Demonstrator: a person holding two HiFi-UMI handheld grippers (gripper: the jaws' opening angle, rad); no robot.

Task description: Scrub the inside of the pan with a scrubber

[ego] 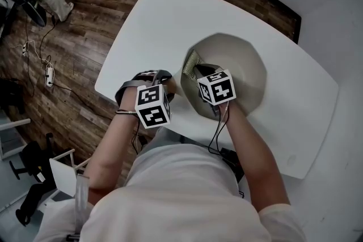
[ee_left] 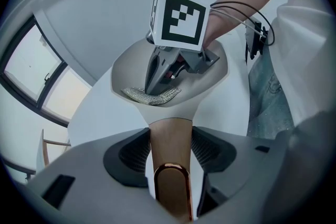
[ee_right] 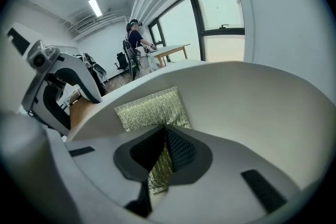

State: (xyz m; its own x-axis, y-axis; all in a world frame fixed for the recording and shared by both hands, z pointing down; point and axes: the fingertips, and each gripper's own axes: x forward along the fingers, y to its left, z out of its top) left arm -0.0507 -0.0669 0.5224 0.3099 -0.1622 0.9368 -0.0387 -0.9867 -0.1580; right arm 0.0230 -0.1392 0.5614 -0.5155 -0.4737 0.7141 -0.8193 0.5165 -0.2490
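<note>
A cream pan [ego: 245, 73] sits on the white table [ego: 153, 25]. Its wooden handle [ee_left: 169, 147], tipped with copper, is clamped between the jaws of my left gripper [ee_left: 169, 139], which shows at the pan's left rim in the head view [ego: 166, 82]. My right gripper [ee_right: 164, 136] is shut on a glittery silver-green scrubber [ee_right: 149, 110] and presses it flat against the pan's inner wall [ee_right: 257, 107] at the handle side. The left gripper view shows the scrubber [ee_left: 152, 95] lying under the right gripper [ee_left: 156, 81] inside the pan [ee_left: 212, 86]. In the head view the scrubber [ego: 191, 63] peeks out beside the right gripper [ego: 199, 71].
The table's near-left edge [ego: 108, 93] drops to a wooden floor with cables and a power strip [ego: 49, 73]. A white wall borders the table's right side [ego: 340, 20]. Far off, a person [ee_right: 135, 39] stands at a wooden table by windows.
</note>
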